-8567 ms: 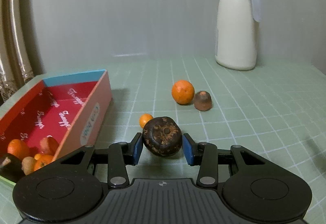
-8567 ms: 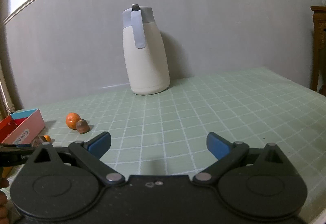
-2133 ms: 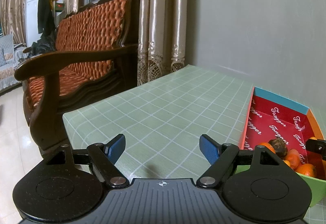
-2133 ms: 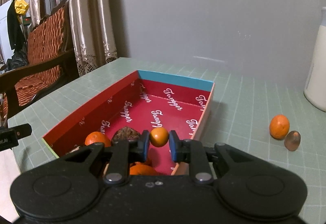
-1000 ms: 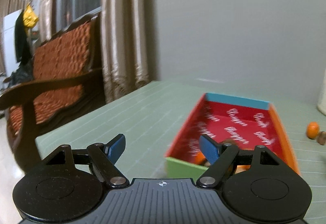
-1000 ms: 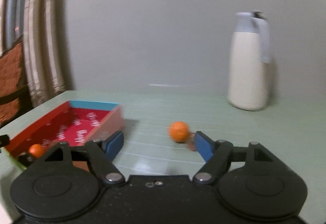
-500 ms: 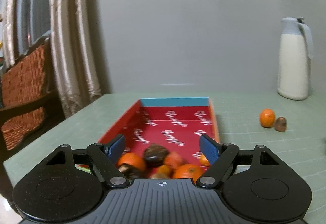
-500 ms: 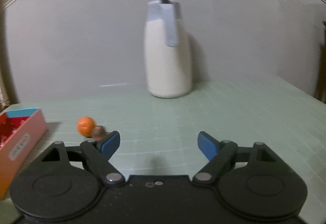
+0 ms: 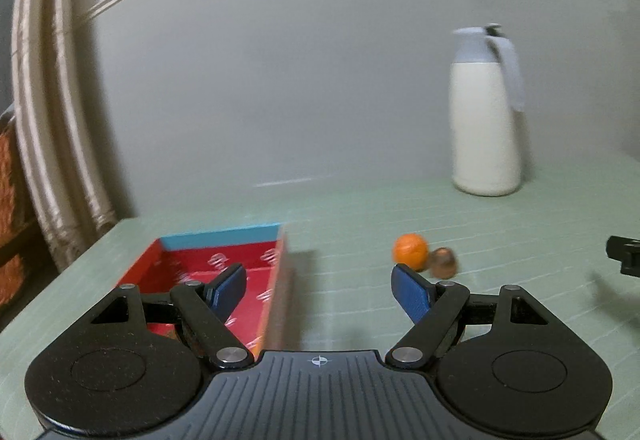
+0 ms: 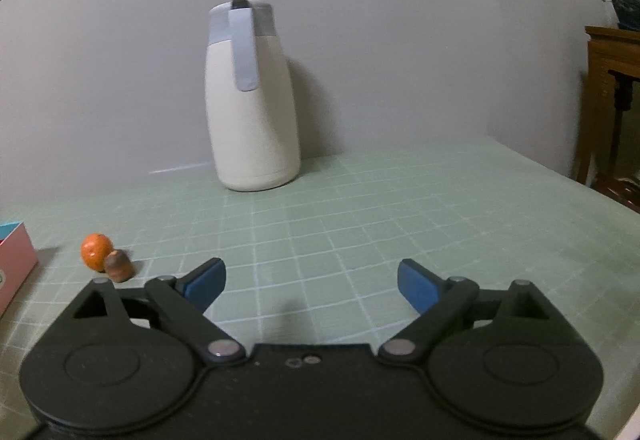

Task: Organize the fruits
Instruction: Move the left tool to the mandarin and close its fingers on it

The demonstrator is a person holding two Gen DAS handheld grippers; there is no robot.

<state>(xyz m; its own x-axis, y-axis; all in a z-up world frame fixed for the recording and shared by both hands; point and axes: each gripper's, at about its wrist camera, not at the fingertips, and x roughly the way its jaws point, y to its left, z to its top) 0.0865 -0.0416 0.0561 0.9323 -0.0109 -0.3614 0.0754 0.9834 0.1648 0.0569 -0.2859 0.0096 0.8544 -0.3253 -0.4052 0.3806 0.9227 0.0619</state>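
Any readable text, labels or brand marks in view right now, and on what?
White script repeated on the box's red lining: too blurred to read.
Label on the box's pink outer wall, right wrist view: cut off, unreadable.
White jug: no visible lettering.
No other text.

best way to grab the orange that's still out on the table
Grip the orange across its round middle, coming from above or from the box side. A small brown fruit sits against it on the jug side, so keep a finger out of that seam. The left gripper, open and empty, looks nearer.
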